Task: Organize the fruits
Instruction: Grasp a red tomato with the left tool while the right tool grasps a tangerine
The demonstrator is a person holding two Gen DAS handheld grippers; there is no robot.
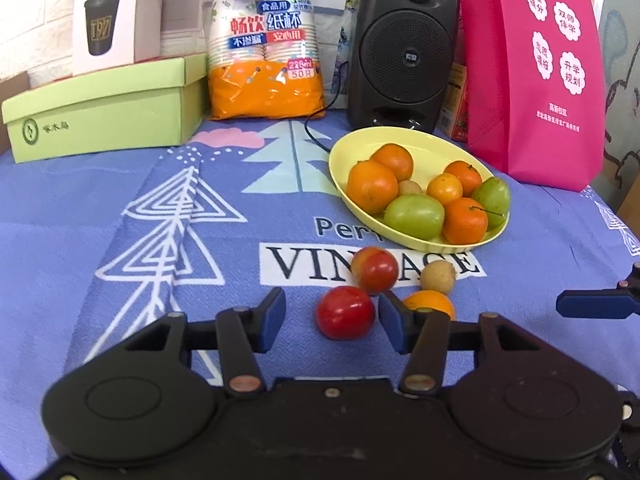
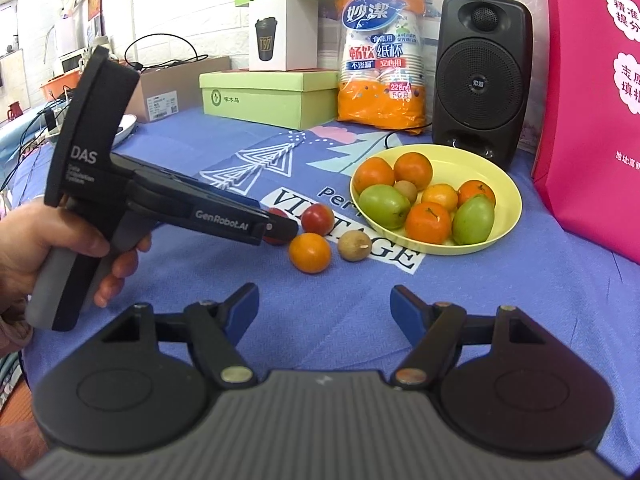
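Landmark: plate [image 1: 340, 176], on tablecloth [image 1: 100, 208]. In plate: several oranges, e.g. one at its left [image 1: 371, 186], two larger pear-like fruits [image 1: 415, 217], one small fruit [image 1: 410, 188] mid-pile. Just before plate, on cloth: 4 loose fruits – round fruit [image 1: 376, 270] nearest the rim, longan [image 1: 438, 277] to its right, tomato [image 1: 346, 312] nearer the camera and left, loose orange [image 1: 429, 305] nearer and right. Behind plate: speaker [image 1: 404, 46], cable trailing left of it. Behind-left: cup pack [image 1: 266, 40]. Further left: flat box [image 1: 104, 108], small carton [image 1: 108, 20] on top. Right of plate, close beside: bag [image 1: 536, 72]. Left gripper [image 1: 332, 320] before plate, jaws apart either side of the tomato, not touching it.
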